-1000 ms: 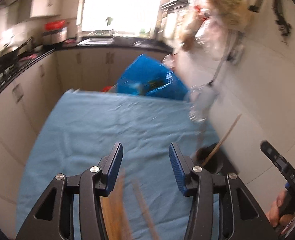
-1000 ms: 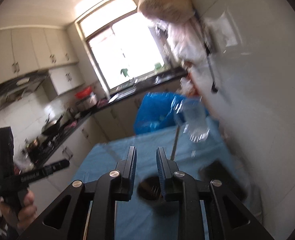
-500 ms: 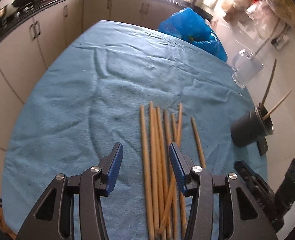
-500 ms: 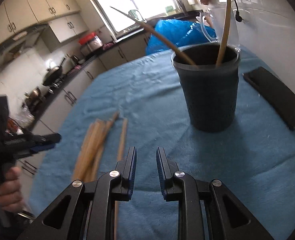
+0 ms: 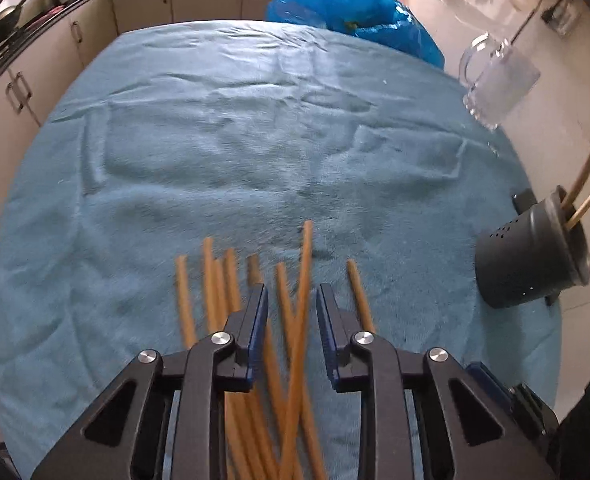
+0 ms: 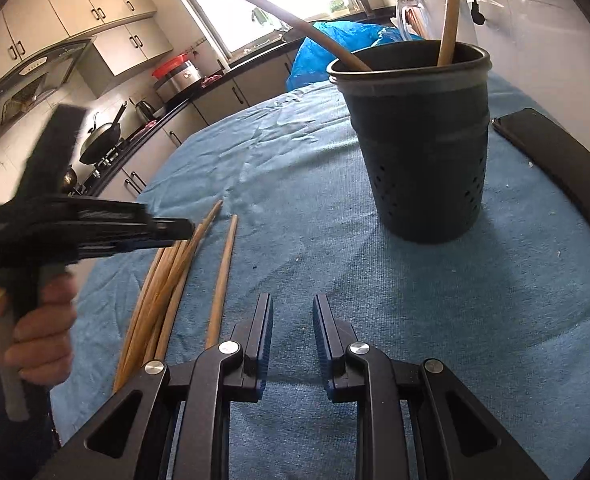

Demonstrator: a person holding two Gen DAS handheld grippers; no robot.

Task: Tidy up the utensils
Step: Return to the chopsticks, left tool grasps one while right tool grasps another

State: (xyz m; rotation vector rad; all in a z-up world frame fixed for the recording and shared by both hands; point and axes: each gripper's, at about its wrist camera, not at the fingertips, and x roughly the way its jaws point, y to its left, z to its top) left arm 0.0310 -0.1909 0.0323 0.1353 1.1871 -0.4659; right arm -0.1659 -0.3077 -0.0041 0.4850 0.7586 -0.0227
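Between closing left gripper fingers, chopsticks cross.

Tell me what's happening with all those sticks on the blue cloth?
A person is tidying wooden chopsticks into a dark perforated holder, which already has two standing in it. The left claw is down over the pile on the blue cloth and its jaws are closing, with a couple of chopsticks between them. The right claw waits near the holder with nothing in its narrow gap. A clear glass mug and a dark phone sit nearby.
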